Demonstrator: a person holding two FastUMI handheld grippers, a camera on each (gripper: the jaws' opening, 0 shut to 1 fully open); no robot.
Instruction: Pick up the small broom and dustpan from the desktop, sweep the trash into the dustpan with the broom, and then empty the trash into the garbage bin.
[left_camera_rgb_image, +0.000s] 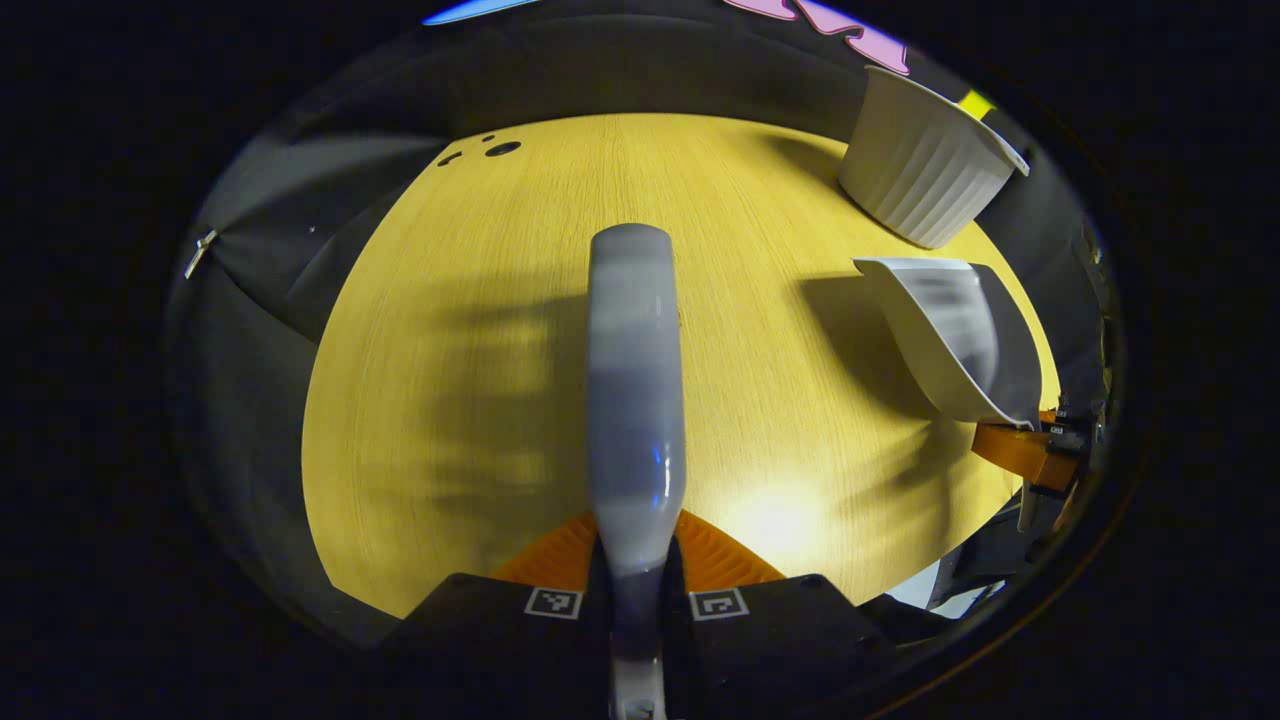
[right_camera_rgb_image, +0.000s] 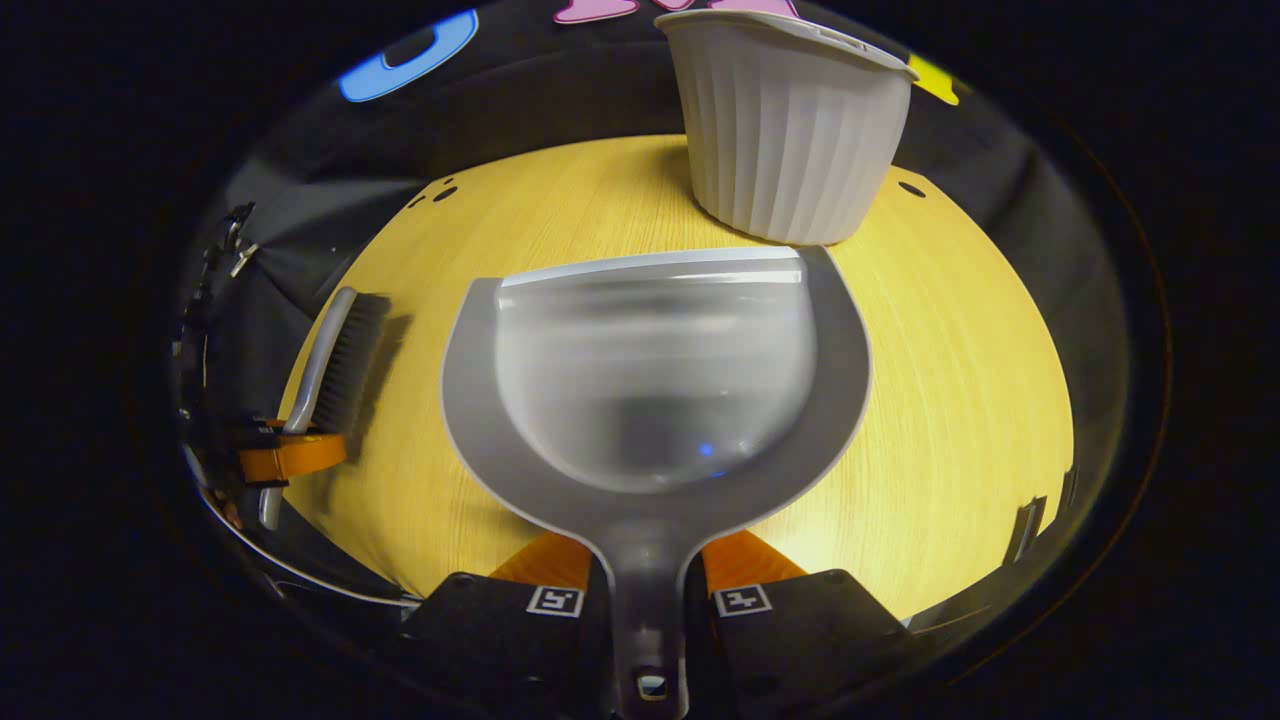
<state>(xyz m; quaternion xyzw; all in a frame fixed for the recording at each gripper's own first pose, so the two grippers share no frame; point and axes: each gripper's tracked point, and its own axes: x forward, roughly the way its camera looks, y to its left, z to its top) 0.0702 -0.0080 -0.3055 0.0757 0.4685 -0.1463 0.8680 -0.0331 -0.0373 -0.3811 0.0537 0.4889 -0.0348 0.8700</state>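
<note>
Now L tool (left_camera_rgb_image: 636, 575) tight on broom (left_camera_rgb_image: 634, 380), R tool (right_camera_rgb_image: 645, 585) on dustpan (right_camera_rgb_image: 655, 370), bin (right_camera_rgb_image: 790, 130) just beyond.

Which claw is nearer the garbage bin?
Right. The right claw holds the dustpan just in front of the garbage bin; the left claw, holding the broom, sits farther off.

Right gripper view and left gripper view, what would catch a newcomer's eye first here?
First, the grey dustpan, held by its handle in the right tongs, its front edge close to the ribbed white garbage bin at the far side of the yellow wooden desktop. In the left gripper view, the broom rises from the left tongs, which grip its handle.
</note>
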